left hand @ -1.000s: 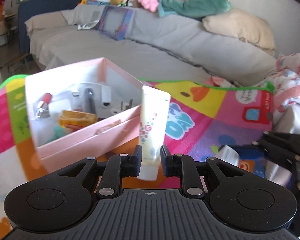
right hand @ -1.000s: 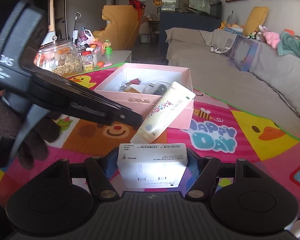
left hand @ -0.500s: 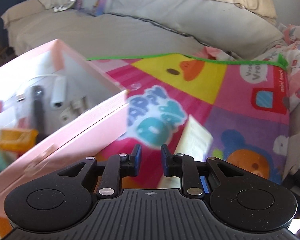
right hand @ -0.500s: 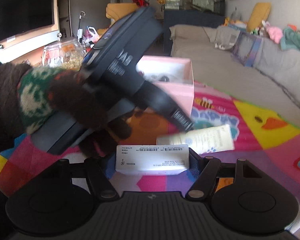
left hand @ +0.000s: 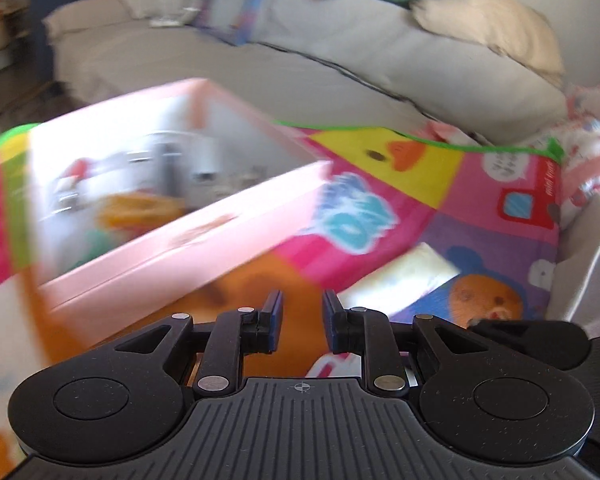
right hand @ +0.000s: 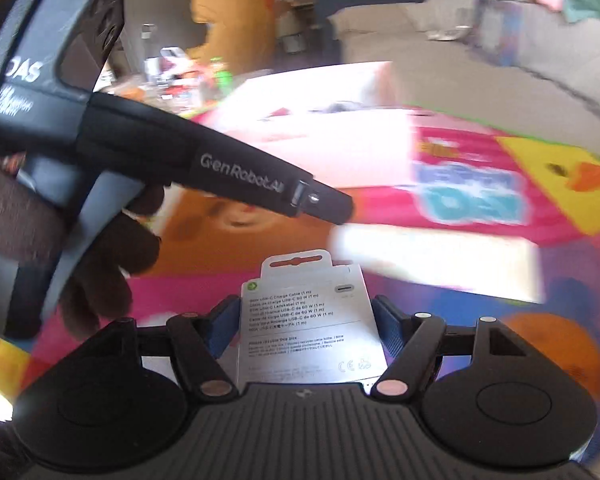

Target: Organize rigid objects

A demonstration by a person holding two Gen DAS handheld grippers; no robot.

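My left gripper (left hand: pixel 300 322) is open a little and empty, above the mat in front of the pink box (left hand: pixel 188 236). The white tube (left hand: pixel 396 280) lies on the mat to its right; it also shows blurred in the right wrist view (right hand: pixel 440 260). My right gripper (right hand: pixel 306 320) is shut on a white USB-C cable box (right hand: pixel 308 320), held above the mat. The left gripper's black body (right hand: pixel 220 164) crosses the right wrist view. The pink box (right hand: pixel 340 136) holds several small items.
A colourful play mat (left hand: pixel 420 184) covers the floor. A grey sofa (left hand: pixel 300 64) with cushions stands behind it. A yellow chair (right hand: pixel 236 16) and a low table with jars and bottles (right hand: pixel 180 76) are at the far left.
The left gripper let go of the tube, which now lies on the mat, and swung back toward the pink box. The cable box in my right gripper has tipped from edge-on to showing its printed face.
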